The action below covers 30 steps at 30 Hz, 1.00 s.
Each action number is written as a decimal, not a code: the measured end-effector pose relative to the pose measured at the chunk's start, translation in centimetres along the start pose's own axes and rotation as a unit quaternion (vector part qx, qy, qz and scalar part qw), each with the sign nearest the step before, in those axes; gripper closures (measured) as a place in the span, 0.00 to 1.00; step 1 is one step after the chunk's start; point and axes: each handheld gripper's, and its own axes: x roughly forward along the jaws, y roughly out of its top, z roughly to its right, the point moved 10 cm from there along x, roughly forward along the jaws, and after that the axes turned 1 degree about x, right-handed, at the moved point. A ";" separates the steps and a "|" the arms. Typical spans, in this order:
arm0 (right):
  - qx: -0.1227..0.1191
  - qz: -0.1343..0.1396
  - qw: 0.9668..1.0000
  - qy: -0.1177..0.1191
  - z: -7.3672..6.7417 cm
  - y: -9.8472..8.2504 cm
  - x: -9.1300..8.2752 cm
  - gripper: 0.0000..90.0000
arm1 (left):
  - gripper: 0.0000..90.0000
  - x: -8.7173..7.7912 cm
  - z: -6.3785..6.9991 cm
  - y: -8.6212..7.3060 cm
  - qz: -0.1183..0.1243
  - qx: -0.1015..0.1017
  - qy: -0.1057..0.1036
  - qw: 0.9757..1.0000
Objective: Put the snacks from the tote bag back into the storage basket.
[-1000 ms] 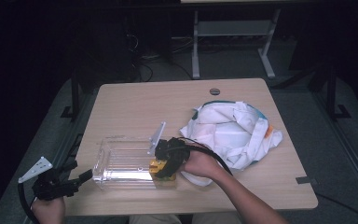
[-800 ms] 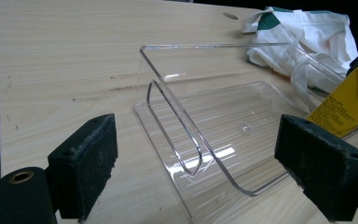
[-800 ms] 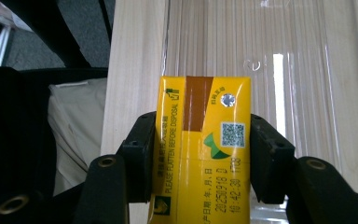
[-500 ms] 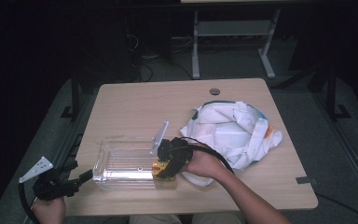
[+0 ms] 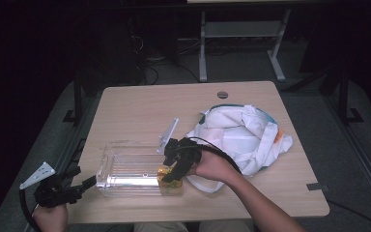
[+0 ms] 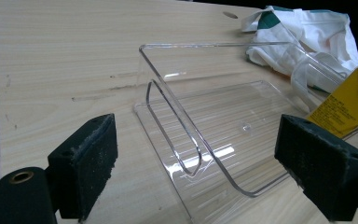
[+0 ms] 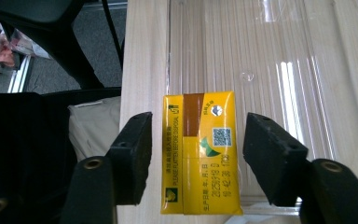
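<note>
While the left gripper [image 5: 84, 184] gapes unchanged, the right gripper's [image 7: 196, 154] jaws have just opened off the yellow carton [image 7: 200, 151].

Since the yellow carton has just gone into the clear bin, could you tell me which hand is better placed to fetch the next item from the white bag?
Probably the right: the right gripper, open around the carton, sits beside the bag; the left gripper is beyond the bin.
</note>
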 end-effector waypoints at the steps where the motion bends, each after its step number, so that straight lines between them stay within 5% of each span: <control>1: 0.002 0.000 1.000 0.001 0.0 0.0 -0.1 0.45 | 0.14 0.0 0.0 0.0 0.000 0.000 0.000 1.000; 30: 0.028 0.042 0.998 -0.030 1.4 0.8 -4.7 0.43 | 0.14 0.0 0.0 0.0 0.000 -0.004 0.000 1.000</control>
